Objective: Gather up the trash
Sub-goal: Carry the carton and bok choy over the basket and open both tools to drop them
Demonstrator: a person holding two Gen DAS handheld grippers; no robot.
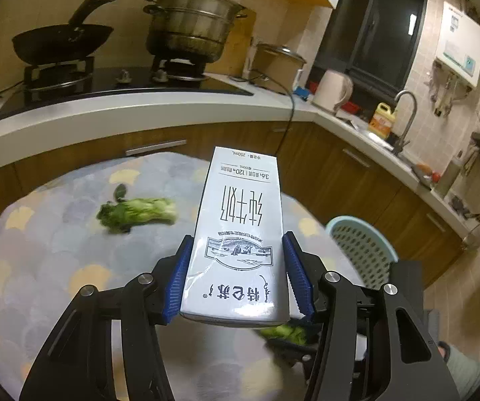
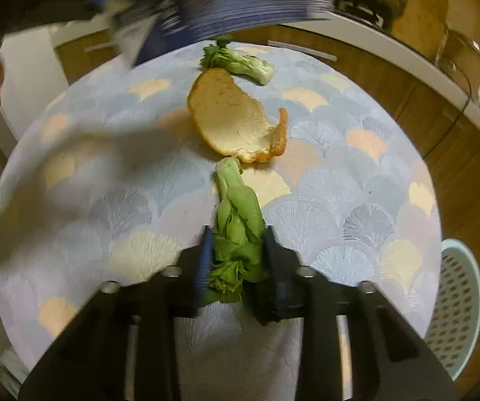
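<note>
My left gripper [image 1: 238,254] is shut on a white milk carton [image 1: 240,234] and holds it above the round table [image 1: 39,250]. A green vegetable stalk [image 1: 139,214] lies on the cloth beyond it. My right gripper [image 2: 238,250] is shut on a leafy green vegetable [image 2: 238,214], held over the table [image 2: 340,183]. Ahead of it lie an orange peel [image 2: 233,117] and a second green stalk [image 2: 240,61]. The light blue perforated basket [image 1: 360,250] stands beside the table on the right; it also shows in the right wrist view [image 2: 457,307].
A kitchen counter [image 1: 139,107] curves behind the table with a wok [image 1: 62,43], a steamer pot [image 1: 189,23], a kettle [image 1: 331,90] and a sink tap [image 1: 407,113]. Wooden cabinets [image 1: 357,180] stand below. The top of the right wrist view is blurred.
</note>
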